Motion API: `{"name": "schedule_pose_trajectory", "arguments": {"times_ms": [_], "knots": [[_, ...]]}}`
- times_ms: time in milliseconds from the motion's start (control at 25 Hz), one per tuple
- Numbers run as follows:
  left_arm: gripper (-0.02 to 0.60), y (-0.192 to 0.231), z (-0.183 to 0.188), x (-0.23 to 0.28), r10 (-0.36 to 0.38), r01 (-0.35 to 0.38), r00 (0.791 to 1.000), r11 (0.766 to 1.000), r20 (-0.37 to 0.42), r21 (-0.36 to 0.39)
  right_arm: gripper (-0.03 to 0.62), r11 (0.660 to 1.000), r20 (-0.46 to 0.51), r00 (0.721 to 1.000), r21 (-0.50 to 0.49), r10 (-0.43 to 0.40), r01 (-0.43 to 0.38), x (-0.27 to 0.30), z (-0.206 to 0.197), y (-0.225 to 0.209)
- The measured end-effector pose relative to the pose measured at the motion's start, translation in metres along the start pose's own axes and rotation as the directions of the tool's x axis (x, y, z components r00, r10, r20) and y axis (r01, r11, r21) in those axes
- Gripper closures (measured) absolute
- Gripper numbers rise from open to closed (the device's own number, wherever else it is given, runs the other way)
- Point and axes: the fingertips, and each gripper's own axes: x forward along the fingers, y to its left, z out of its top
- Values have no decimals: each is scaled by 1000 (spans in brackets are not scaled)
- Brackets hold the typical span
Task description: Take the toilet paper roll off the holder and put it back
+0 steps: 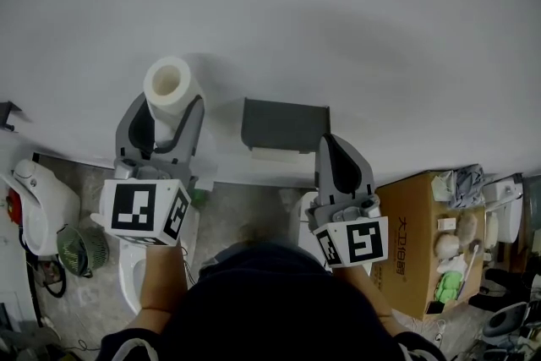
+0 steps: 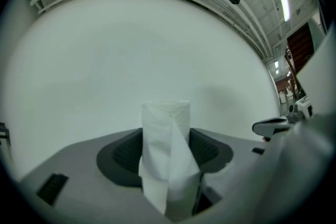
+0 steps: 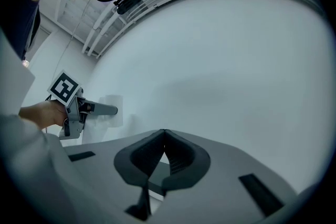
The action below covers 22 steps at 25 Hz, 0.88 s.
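Toilet paper roll [image 1: 167,84] off the holder [image 1: 284,125], pinched upright in left claw [image 1: 169,110] near holder's left edge, presumably staged for re-seating; right claw [image 1: 331,144] pressed together, empty, parked by holder's lower right corner, likely just clearing the way.

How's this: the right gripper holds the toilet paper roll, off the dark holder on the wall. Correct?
Not quite: the left gripper holds the toilet paper roll, off the dark holder on the wall. The left gripper view shows the roll clamped between its jaws; the right gripper is shut and empty.
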Motion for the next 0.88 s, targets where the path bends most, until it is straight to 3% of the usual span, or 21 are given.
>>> {"name": "schedule_pose_trajectory", "arguments": {"times_ms": [480,880], "knots": [[316,-1,-8,-3,65,-64,998,998,7,-26,579,997,41,996,19,75,-76,3,-11,-13],[316,-27,-1,-3,39,-39,999,999,8,-8,579,993,55,993,42,106,-108,-2,-13,-14]]}}
